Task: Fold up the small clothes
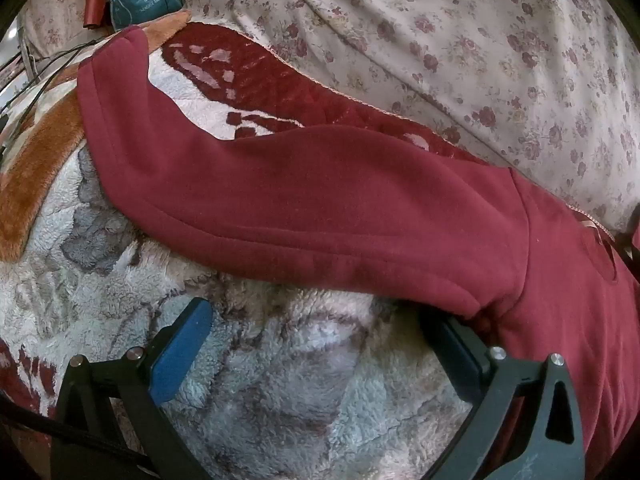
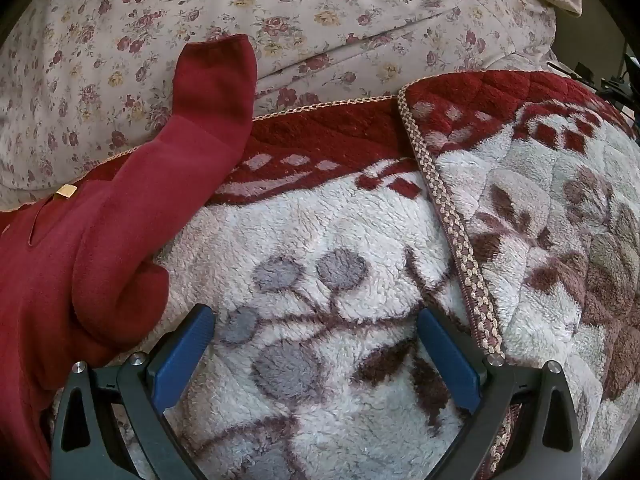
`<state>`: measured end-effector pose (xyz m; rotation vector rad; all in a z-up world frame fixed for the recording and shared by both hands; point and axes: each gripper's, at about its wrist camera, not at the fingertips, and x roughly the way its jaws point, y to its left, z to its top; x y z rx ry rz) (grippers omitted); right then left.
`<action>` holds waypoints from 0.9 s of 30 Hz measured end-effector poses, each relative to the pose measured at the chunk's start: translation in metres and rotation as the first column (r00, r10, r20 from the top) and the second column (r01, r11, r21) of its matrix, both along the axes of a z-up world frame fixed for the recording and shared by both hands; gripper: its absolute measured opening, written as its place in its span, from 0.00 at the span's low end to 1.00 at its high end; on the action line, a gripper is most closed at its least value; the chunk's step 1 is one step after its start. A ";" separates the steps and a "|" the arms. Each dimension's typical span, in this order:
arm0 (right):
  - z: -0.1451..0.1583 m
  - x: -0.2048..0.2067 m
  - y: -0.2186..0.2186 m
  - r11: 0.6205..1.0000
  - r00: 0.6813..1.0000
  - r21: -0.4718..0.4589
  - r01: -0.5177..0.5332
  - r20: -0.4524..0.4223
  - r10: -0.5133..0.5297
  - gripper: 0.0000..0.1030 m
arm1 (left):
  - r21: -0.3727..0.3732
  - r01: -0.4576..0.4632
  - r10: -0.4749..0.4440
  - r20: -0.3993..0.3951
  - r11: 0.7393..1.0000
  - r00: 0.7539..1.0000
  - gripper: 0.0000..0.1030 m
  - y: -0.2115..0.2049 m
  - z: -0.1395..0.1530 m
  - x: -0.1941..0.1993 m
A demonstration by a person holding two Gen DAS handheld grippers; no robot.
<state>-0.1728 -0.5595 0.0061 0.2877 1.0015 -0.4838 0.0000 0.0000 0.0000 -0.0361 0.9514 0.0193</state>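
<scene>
my left gripper [image 1: 316,332] wide and empty over the blanket [image 1: 280,380], red top [image 1: 320,200] just beyond it with its sleeve stretching far left, my right gripper [image 2: 316,340] wide too, other sleeve [image 2: 192,128] at its left, floral sheet [image 2: 320,8] far behind

Maroon garment [image 1: 320,184] on fleece blanket [image 1: 300,360]

Soft, even daylight in both wrist views — no glare, only faint shadows under cloth folds. Heavy fisheye bending toward the rims, black vignette at the corners. Sharp mid-frame, slightly soft and smeared at the edges — colours mildly washed.
</scene>
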 end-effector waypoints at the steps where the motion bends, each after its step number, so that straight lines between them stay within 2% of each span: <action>1: 0.000 0.000 0.000 1.000 1.000 0.000 0.000 0.000 0.000 1.00 | -0.001 0.000 0.000 0.000 1.000 1.000 1.00 0.000 0.000 0.000; 14: 0.000 0.000 0.000 1.000 1.000 0.001 0.000 0.001 0.000 1.00 | -0.001 -0.002 0.002 -0.004 1.000 1.000 1.00 0.000 0.000 0.000; 21: 0.000 0.000 0.000 1.000 1.000 0.000 0.000 0.001 0.000 1.00 | 0.009 0.023 -0.021 -0.107 1.000 0.994 1.00 -0.005 0.011 -0.007; 27: 0.001 -0.001 0.000 1.000 1.000 0.005 -0.005 -0.003 0.005 1.00 | 0.003 0.034 -0.034 -0.097 0.999 0.995 1.00 -0.011 0.020 -0.021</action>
